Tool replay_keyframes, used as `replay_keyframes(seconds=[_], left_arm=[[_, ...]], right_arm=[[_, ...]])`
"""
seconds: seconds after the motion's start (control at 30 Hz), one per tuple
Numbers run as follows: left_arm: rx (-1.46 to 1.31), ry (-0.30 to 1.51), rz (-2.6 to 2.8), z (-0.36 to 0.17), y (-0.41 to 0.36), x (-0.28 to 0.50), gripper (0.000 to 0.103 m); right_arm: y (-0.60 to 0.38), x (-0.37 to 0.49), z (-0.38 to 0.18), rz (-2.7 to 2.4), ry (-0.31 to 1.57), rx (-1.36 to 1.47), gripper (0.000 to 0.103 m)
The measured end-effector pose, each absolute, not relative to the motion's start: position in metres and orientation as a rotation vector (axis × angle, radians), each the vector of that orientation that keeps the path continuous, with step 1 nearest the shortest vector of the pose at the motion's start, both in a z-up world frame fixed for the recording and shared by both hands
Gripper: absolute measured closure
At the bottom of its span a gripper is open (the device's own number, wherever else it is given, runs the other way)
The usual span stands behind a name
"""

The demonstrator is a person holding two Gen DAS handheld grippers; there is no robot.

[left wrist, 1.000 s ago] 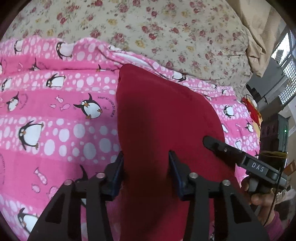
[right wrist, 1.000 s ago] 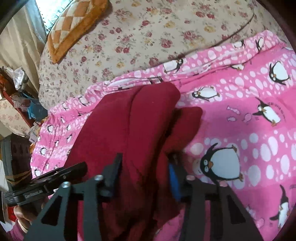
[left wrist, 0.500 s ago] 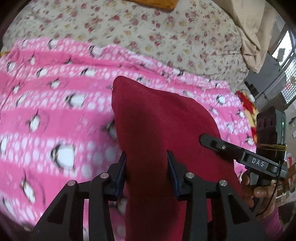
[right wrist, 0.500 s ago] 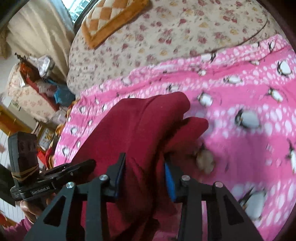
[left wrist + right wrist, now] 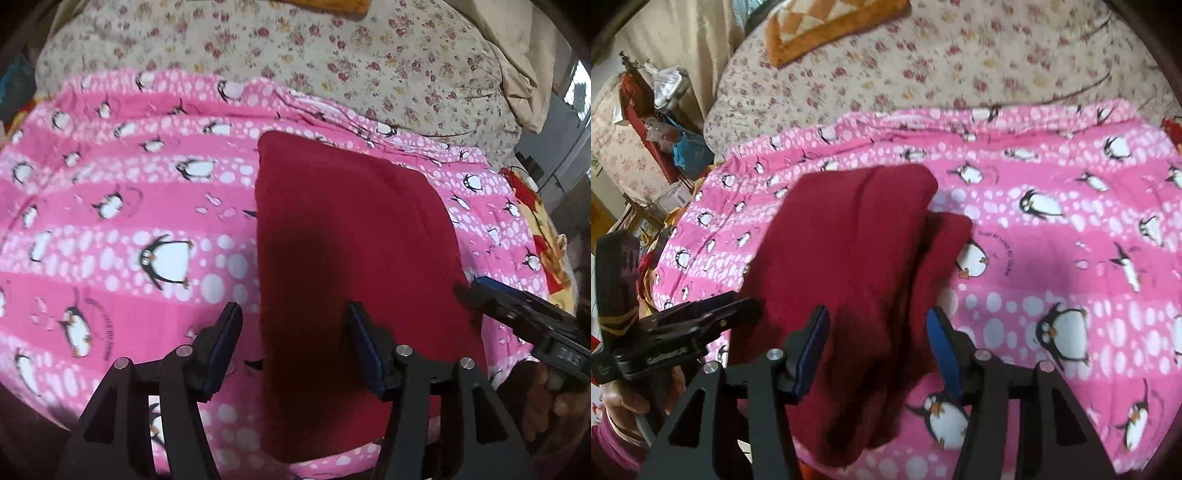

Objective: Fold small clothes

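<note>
Red garment [image 5: 354,236]: it is lying folded on the pink penguin blanket [image 5: 122,229], as a long shape running from 6 o'clock toward 12 o'clock in the left wrist view. In the right wrist view [image 5: 849,251] one more red fold is showing out at its 3 o'clock side.

Left gripper [image 5: 291,339]: its jaws have just been opening and are standing at a middle width. The left edge of the garment is lying between them, and the pads are not pressing on it. The finger at 9 o'clock [image 5: 225,339] is standing over the blanket, just beside the cloth edge; the finger at 3 o'clock [image 5: 364,347] is standing over the red cloth.

Right gripper [image 5: 875,347]: its jaws have just been opening too, and they are apart. The near end of the garment is lying between them, free of both pads. The finger at 3 o'clock [image 5: 942,343] is standing at the right edge of the cloth.

Other gripper in each view: the right one is showing at 4 o'clock in the left wrist view, near the right edge of the garment; the left one is showing at 8 o'clock in the right wrist view, a hand [image 5: 624,398] holding it.

Floral cover [image 5: 332,55]: it is lying behind the blanket, at 12 o'clock.
</note>
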State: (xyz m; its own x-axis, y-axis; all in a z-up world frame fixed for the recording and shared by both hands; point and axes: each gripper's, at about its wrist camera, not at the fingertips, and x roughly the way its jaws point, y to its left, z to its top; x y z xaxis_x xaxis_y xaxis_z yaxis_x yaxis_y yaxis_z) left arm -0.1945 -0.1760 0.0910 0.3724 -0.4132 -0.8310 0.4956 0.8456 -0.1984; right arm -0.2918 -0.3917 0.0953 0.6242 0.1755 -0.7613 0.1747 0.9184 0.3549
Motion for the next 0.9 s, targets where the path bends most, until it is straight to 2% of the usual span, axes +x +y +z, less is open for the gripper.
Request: replay_keyframes(seconds=[0.4,0.83,0.9], left_arm=[[0.105,0.932,-0.473,0.108,-0.162,-0.210,0.064],[0.085,0.884,-0.479,0.118,-0.159,-0.216,0.064],[0.097,0.879,-0.468,0.118,-0.160,-0.216,0.064]], right_arm=[[-0.353,-0.314,0.127,-0.129,0.820,0.301,0.029],[-0.349,-0.310,0.125,-0.163,0.830,0.281,0.025],[-0.349,-0.309,0.126,-0.172,0.826,0.272,0.022]])
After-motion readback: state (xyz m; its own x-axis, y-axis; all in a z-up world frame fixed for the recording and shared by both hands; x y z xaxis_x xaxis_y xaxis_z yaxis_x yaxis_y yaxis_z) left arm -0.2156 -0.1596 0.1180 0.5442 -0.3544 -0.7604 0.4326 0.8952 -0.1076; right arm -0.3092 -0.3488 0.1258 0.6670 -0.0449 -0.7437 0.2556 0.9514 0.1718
